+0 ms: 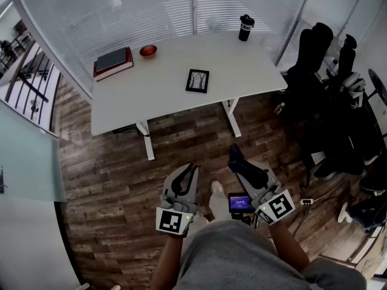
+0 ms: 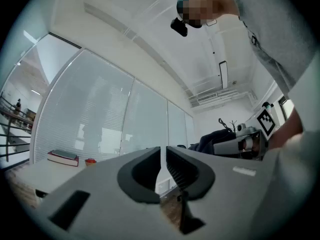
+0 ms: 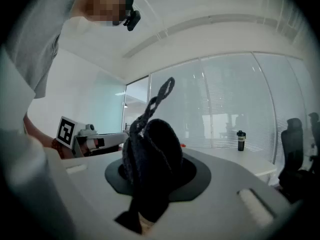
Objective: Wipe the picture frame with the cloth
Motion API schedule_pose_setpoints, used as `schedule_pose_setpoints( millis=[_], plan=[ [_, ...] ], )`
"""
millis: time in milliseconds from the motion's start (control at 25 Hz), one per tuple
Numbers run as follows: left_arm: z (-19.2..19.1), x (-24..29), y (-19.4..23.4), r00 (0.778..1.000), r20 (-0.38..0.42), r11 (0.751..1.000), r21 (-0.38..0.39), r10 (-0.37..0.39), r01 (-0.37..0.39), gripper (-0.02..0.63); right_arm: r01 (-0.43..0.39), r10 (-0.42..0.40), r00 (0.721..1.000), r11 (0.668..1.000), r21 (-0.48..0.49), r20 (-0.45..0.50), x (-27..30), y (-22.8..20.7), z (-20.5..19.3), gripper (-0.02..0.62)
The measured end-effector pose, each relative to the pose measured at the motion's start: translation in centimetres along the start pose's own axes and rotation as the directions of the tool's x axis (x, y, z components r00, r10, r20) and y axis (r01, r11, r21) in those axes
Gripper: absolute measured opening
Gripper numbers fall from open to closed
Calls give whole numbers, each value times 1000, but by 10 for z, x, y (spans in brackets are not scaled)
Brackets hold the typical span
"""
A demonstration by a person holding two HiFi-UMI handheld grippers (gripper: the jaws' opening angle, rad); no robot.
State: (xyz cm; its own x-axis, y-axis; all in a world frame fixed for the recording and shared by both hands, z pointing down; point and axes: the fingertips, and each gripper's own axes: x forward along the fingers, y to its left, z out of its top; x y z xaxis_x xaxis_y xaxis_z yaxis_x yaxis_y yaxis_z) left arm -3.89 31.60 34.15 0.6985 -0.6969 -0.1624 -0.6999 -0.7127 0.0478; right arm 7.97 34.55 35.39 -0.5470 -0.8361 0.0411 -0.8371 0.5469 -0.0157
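Both closed: left gripper [image 2: 163, 155] empty, right gripper [image 1: 251, 177] on apparent cloth [image 3: 152, 154]; frame [image 1: 197, 80] only overhead.

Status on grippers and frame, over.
Left gripper shut, empty. Right gripper shut on dark knitted cloth. Black picture frame on white table, not yet reached. Only wood floor between.

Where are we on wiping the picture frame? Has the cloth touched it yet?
Done: the cloth is clamped in the right gripper. In hand: nothing on the frame; both grippers hang over the wood floor, apart from the table, and the left gripper is shut and empty. Left: reach the picture frame lying on the table and wipe it; no contact yet.
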Motion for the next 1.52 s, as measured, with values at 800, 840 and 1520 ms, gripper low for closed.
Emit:
schedule_pose_setpoints(
  millis=[800, 840, 1520],
  plan=[
    [-50, 142, 45, 984, -124, 990, 69, 128, -121, 26, -85, 84, 996, 990, 112, 14, 93, -183, -18, 124],
    [-54, 148, 46, 982, -134, 989, 75, 136, -127, 26, -95, 95, 995, 988, 118, 12, 98, -191, -21, 124],
    [-153, 242, 132, 913, -349, 976, 15, 210, -219, 178, -90, 98, 991, 992, 90, -91, 186, -268, -40, 124]
  ],
)
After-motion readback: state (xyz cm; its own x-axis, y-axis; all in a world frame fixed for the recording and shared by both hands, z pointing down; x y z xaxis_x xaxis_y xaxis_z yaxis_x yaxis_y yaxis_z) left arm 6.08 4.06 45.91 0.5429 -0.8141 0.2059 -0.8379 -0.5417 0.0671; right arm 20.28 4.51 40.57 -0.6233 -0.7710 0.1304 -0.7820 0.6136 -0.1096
